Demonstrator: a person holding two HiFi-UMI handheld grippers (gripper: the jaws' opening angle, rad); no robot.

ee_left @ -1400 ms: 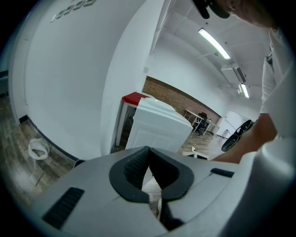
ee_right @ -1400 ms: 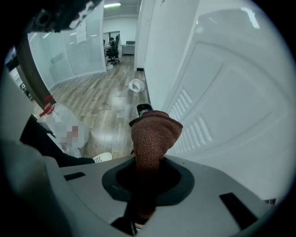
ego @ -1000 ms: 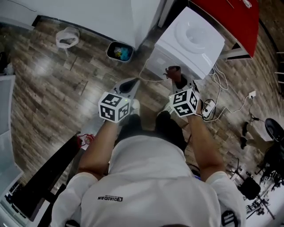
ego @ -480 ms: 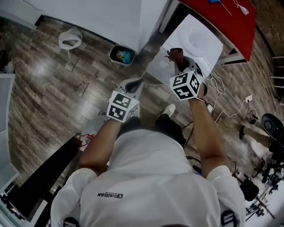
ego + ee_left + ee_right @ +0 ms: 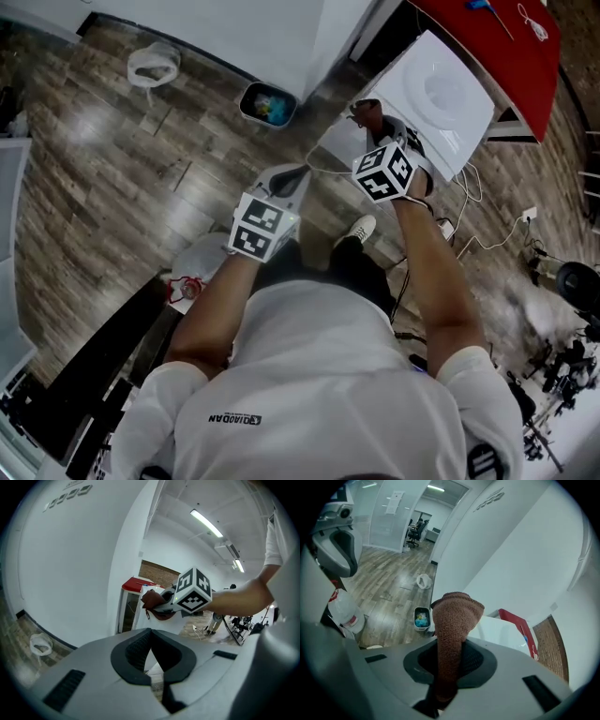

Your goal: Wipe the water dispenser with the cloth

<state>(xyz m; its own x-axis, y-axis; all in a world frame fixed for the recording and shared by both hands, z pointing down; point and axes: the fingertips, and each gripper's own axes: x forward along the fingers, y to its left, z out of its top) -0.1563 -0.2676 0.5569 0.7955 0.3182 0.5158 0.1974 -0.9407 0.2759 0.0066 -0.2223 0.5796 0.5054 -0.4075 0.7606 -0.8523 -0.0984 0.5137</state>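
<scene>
Plainly poised for a first pass: standing on plank floor (image 5: 103,187), facing the white dispenser (image 5: 441,103), set against the wall beside a red table (image 5: 497,37), probably so placed to reach power, judging by the cables (image 5: 478,234) trailing on the floor near it. Farther along the wall, a small bin (image 5: 267,103) with coloured litter and a white bag (image 5: 155,66), both well apart from the work and no hindrance. Holding the right gripper (image 5: 377,131) raised and thrust forward to the dispenser's near upper edge; touching or just short, not to be told from the head view. Holding the left gripper (image 5: 284,178) lower and further back, closed on nothing with tips meeting, apparently parked out of the way as not needed for wiping. Clamped tight in the right jaws, the brown cloth (image 5: 453,616), pinched low between the pads with a rounded wad standing up past the tips, likely gripped so to offer a soft bulge to the panel instead of hard plastic. Judged as approach nearly done, wiping not yet visibly begun; next calling for pressing the wad onto top or front and sweeping across, without tugging the cloth loose.
</scene>
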